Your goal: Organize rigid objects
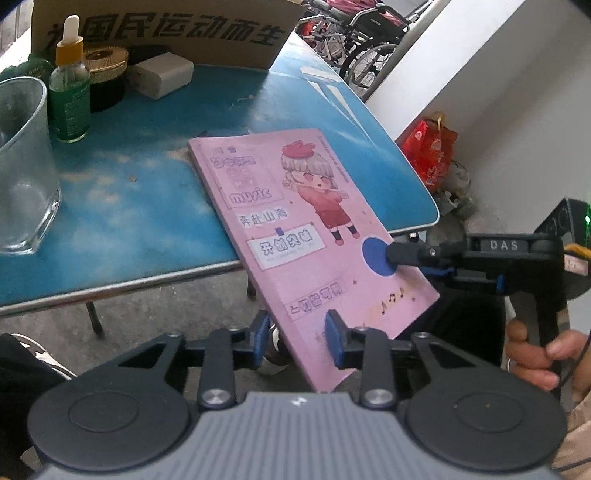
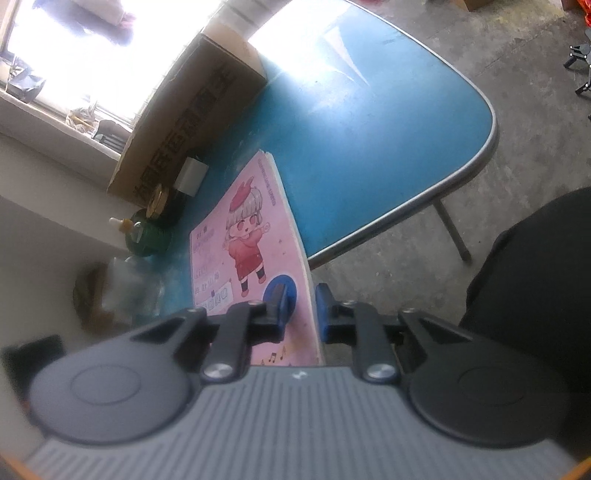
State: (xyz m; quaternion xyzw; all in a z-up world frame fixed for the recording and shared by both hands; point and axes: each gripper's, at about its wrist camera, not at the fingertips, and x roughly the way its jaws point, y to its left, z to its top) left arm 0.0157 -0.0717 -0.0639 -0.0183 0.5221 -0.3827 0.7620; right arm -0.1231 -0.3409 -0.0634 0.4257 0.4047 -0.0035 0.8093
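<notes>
Pink notebook [image 1: 295,229] with a cartoon girl on the cover, far end resting on the blue table [image 1: 147,192], near half hanging past the table edge and tilted up toward the cameras.

Right gripper [image 2: 301,314] clamped on the notebook's right long edge: 1 blue pad on top of the cover beside a blue sticker dot [image 1: 376,256], the other under the pages. Seen from the left wrist view, reaching in from the right [image 1: 397,254].

Left gripper [image 1: 295,341] with jaws apart, straddling the near short edge of the notebook; right pad lying against the cover, left pad clear of it, so not yet gripping.

Beyond the left gripper, to its upper left: clear glass tumbler [image 1: 22,166], green dropper bottle [image 1: 70,92], black jar with gold lid [image 1: 105,70], small white block [image 1: 162,75], cardboard box [image 1: 162,29] behind.

Likely handling: thin, light, floppy softcover, smooth cover, apt to sag or slide from a 1-corner pinch. Best taken deep across an edge near the spine, supported at 2 points, then laid flat.
</notes>
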